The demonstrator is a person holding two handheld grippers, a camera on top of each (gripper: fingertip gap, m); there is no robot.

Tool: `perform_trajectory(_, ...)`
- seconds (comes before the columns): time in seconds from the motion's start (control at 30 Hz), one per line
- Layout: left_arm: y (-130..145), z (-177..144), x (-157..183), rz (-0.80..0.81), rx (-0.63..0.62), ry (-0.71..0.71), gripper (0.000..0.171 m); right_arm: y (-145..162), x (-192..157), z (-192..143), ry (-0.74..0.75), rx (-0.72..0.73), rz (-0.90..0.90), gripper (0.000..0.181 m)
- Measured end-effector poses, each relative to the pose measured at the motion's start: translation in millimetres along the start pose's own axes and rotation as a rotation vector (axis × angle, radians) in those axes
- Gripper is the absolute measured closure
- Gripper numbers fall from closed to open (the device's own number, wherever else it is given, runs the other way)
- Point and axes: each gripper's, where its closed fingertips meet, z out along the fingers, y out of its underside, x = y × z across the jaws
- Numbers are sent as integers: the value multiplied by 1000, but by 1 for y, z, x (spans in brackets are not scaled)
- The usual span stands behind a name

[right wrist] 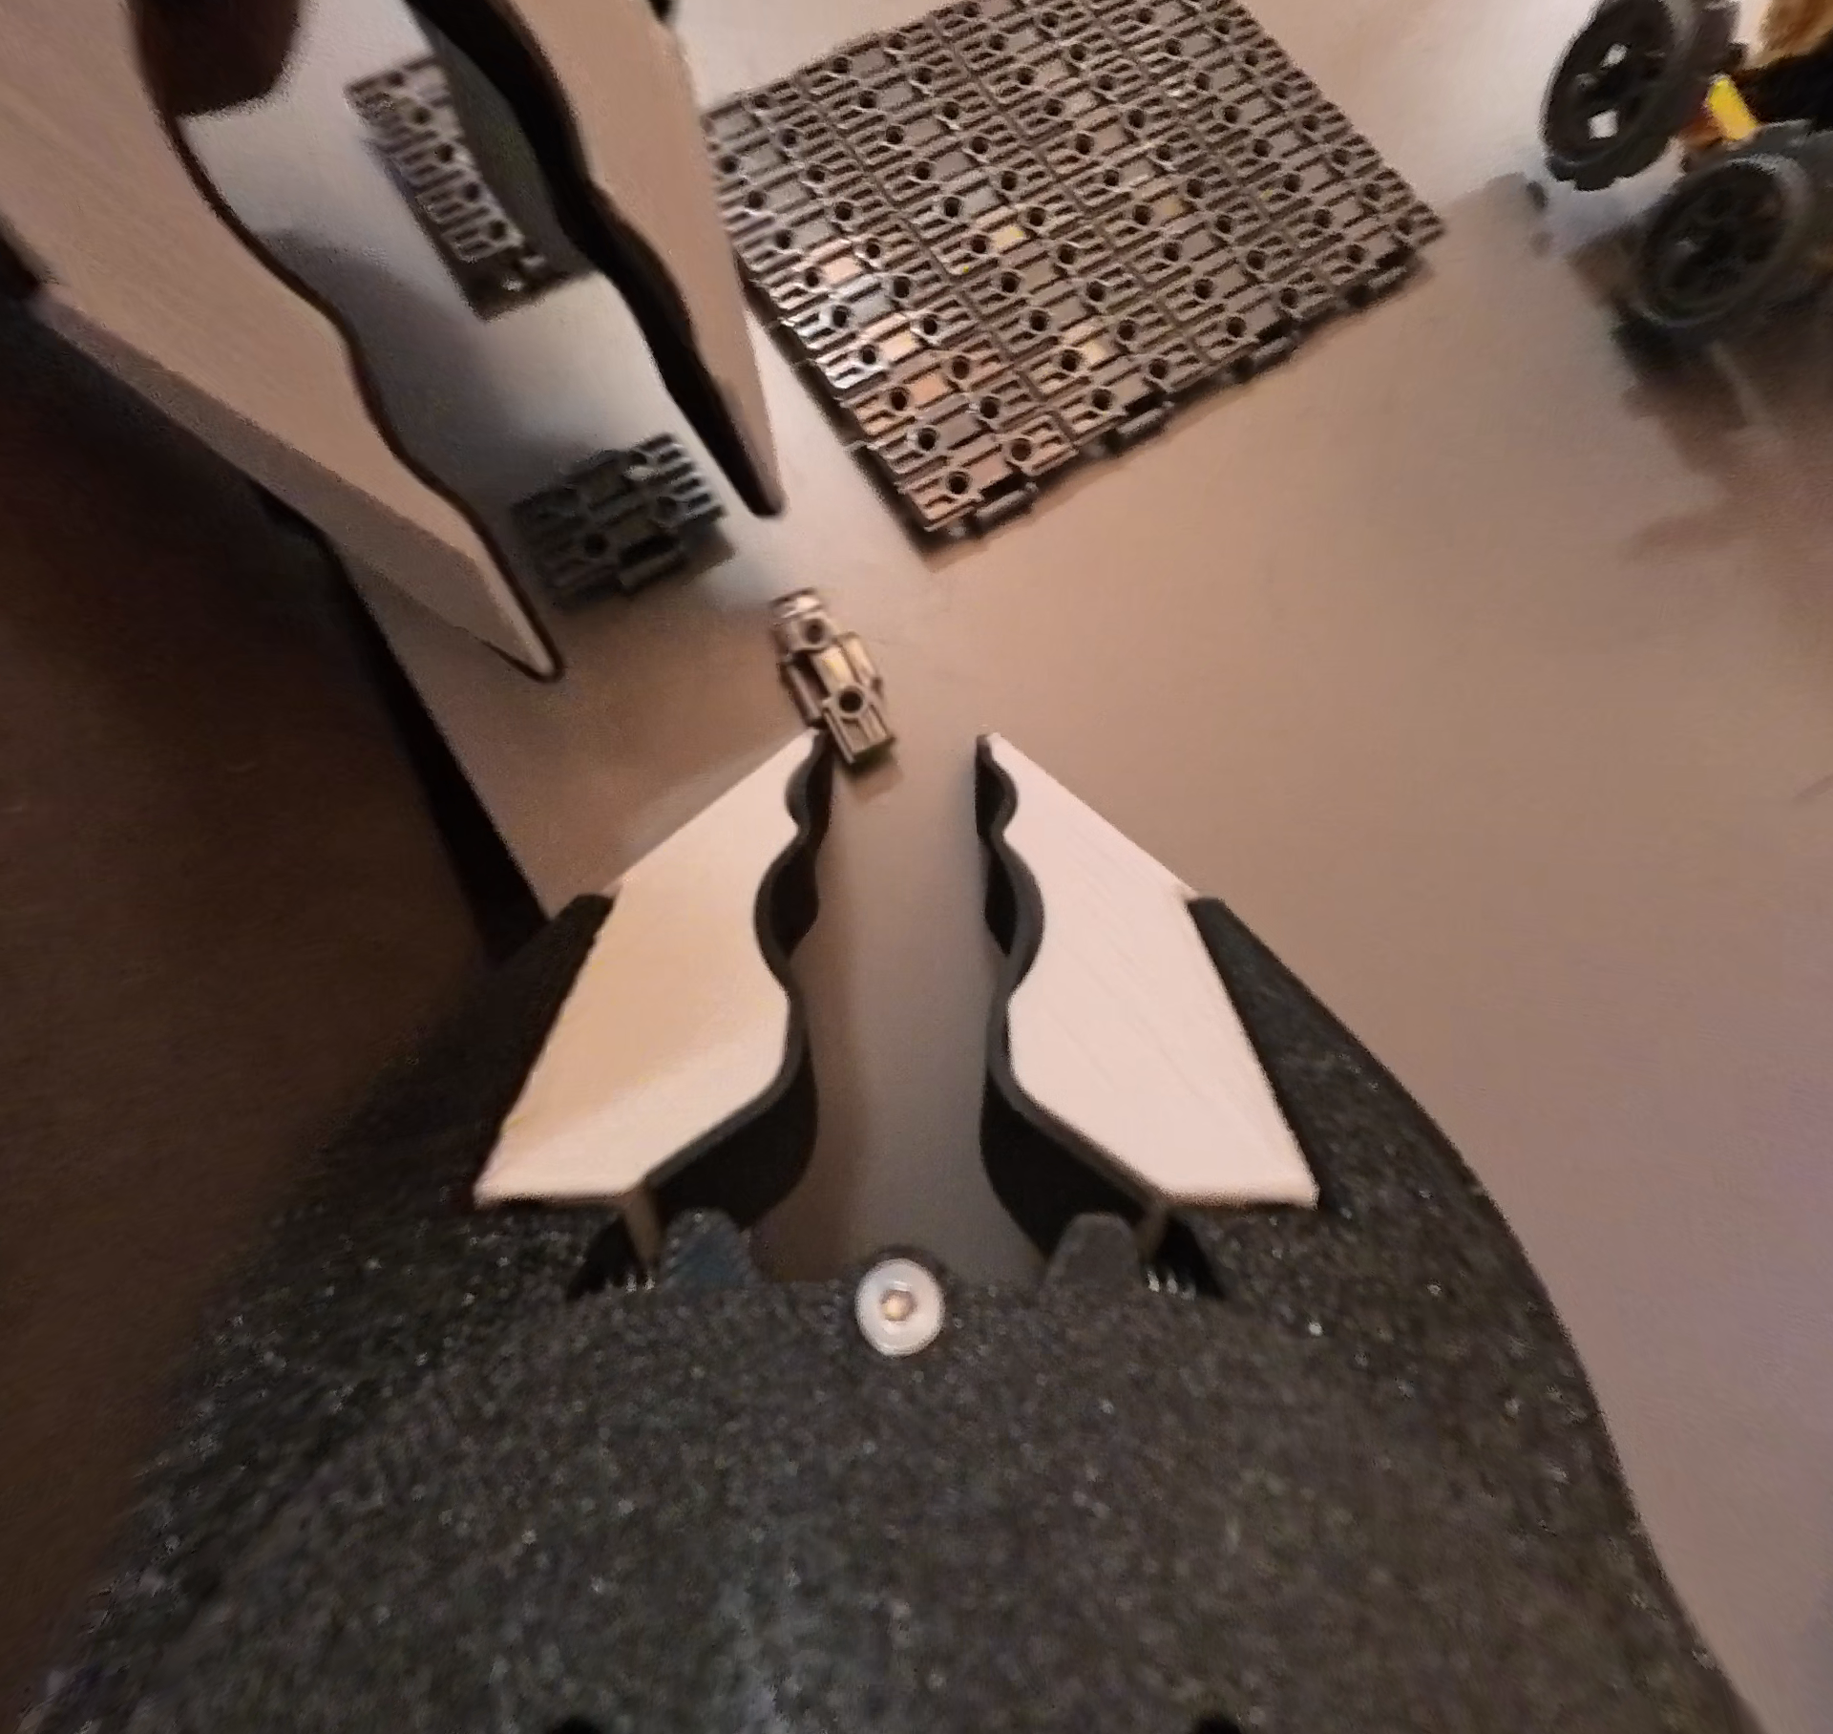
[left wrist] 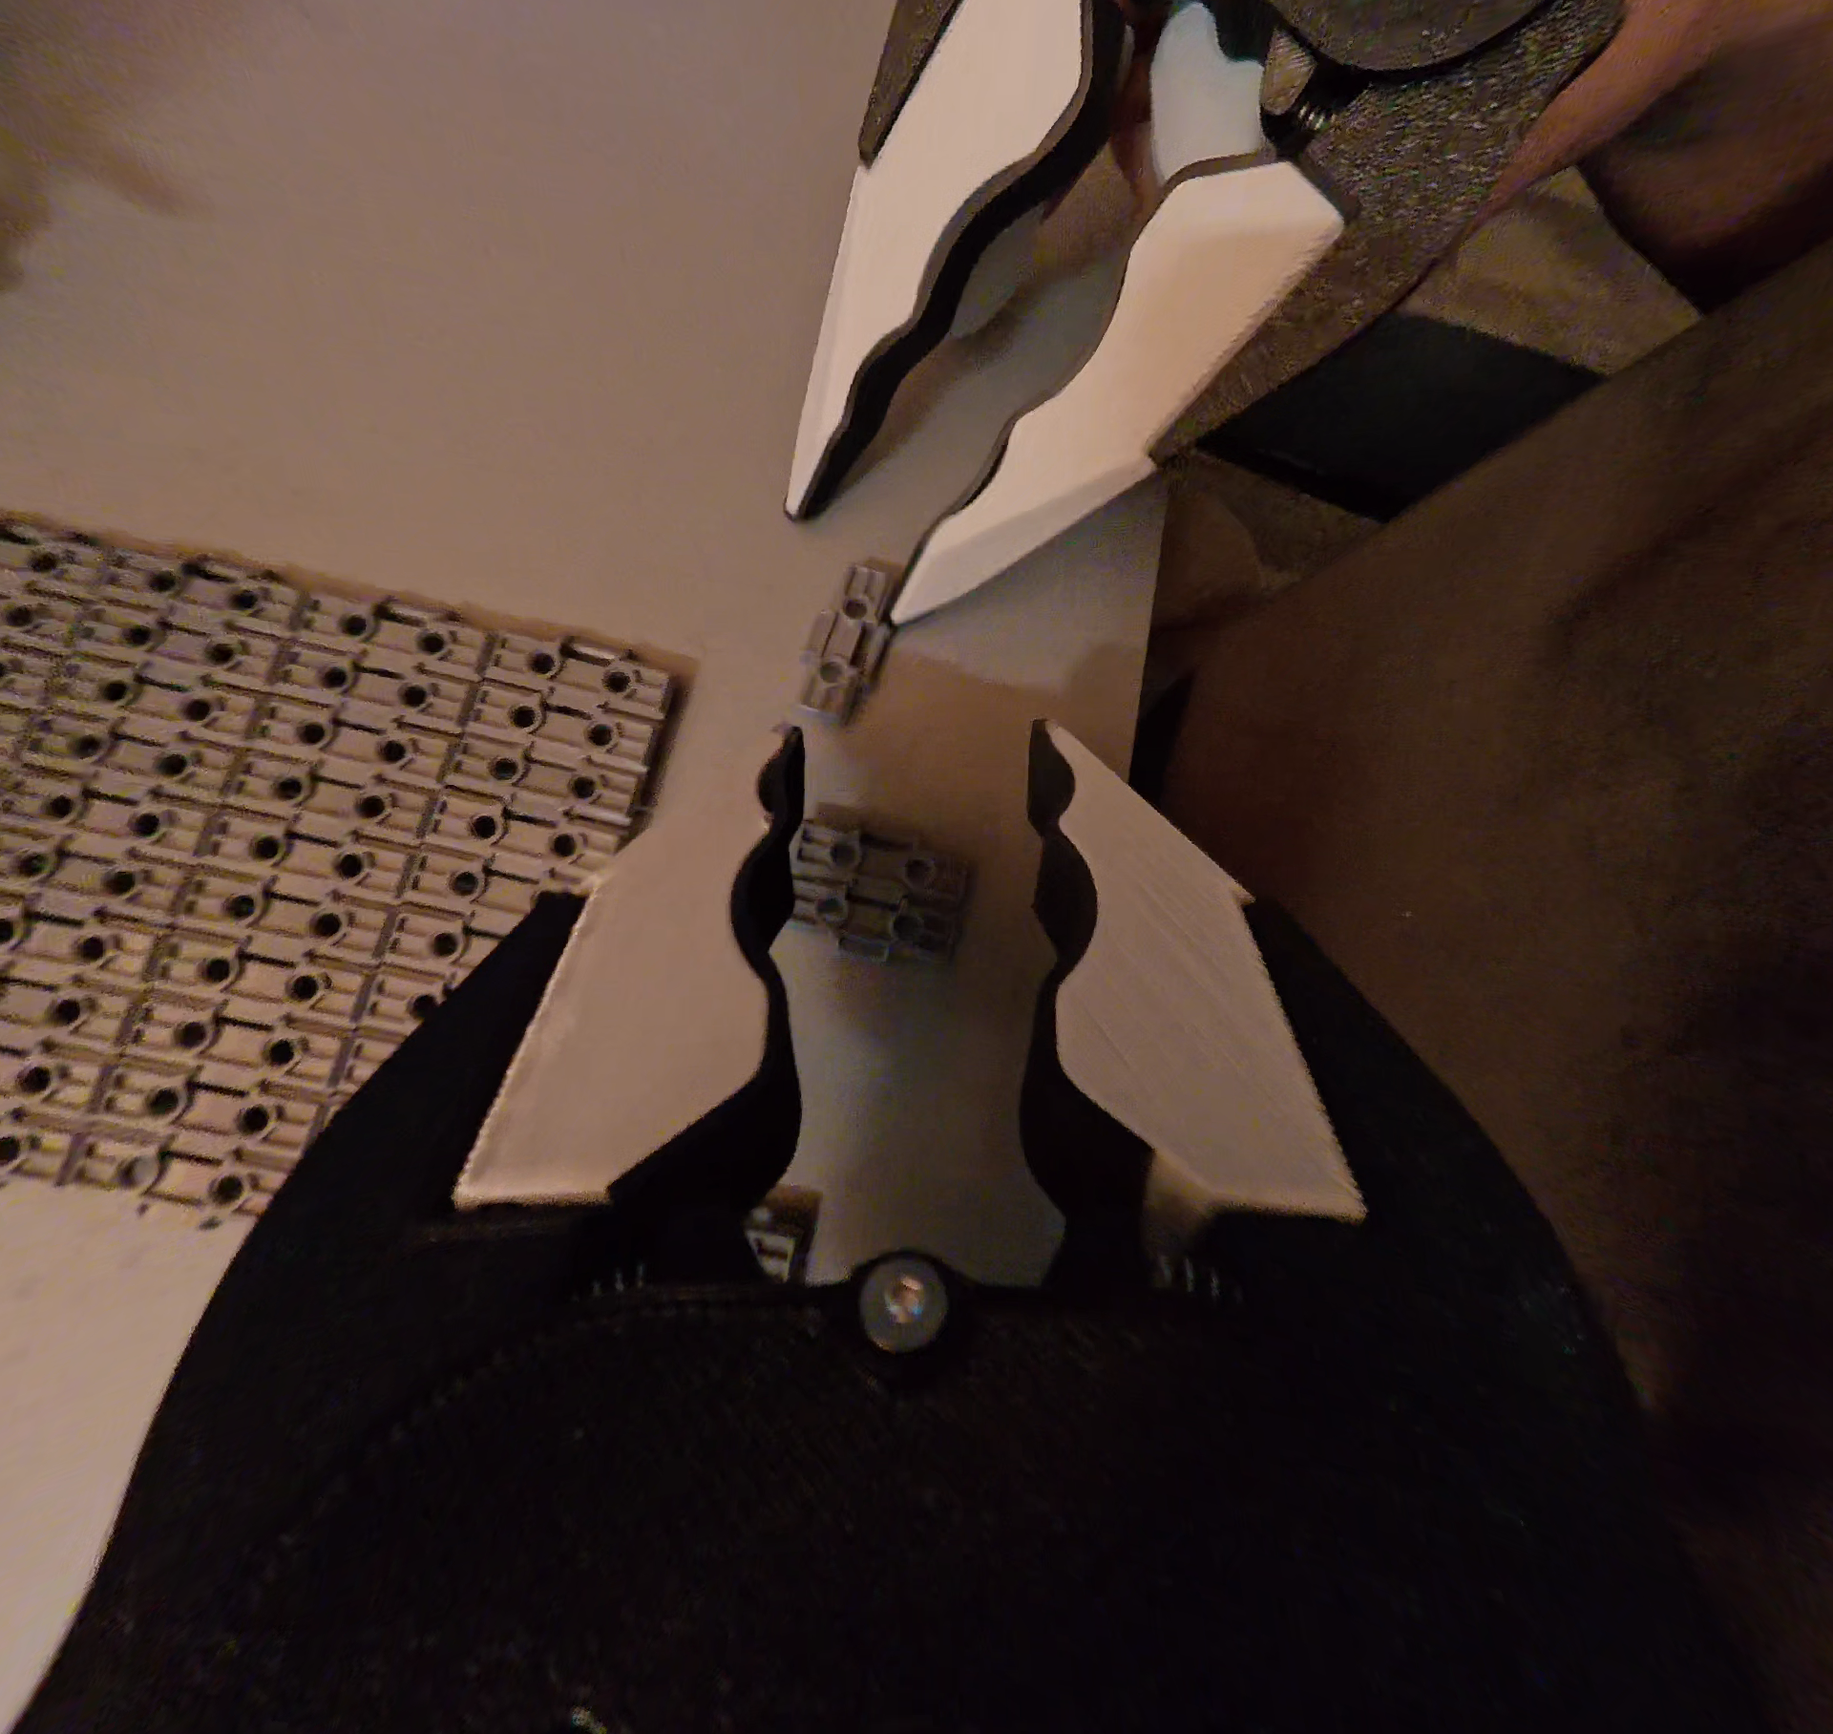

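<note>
A small grey connector piece [left wrist: 843, 655] lies on the white table between the two grippers; the right wrist view shows it too [right wrist: 833, 684]. My left gripper [left wrist: 913, 734] is open and empty, its tips just short of the piece, with a small block of joined grey pieces [left wrist: 883, 888] lying between its fingers. My right gripper [right wrist: 900, 744] is open and empty, its left tip right beside the piece. From the left wrist view the right gripper [left wrist: 853, 560] comes in from above, one tip at the piece. The left gripper [right wrist: 652, 578] shows at the upper left of the right wrist view.
A large mat of joined grey pieces [left wrist: 298, 843] lies left of the left gripper, also in the right wrist view [right wrist: 1071, 228]. A grey strip [right wrist: 446, 178] lies behind the left gripper. Black wheels [right wrist: 1686, 129] stand at the far right. The table edge [left wrist: 1141, 694] runs close by, brown surface beyond. Left tips to right tips: about 6 cm.
</note>
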Motion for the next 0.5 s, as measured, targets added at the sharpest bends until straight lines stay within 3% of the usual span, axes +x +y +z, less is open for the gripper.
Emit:
perform_trajectory(0.2,9,-12,-11,-11,0,-41,125,-4,25,-7,80,22,71,153)
perform_trajectory(0.37,17,-14,-11,46,-22,-68,118,-20,-2,-8,-65,74,161,140)
perform_trajectory(0.5,21,-13,-12,58,-29,-78,116,-22,-12,0,-54,36,212,123)
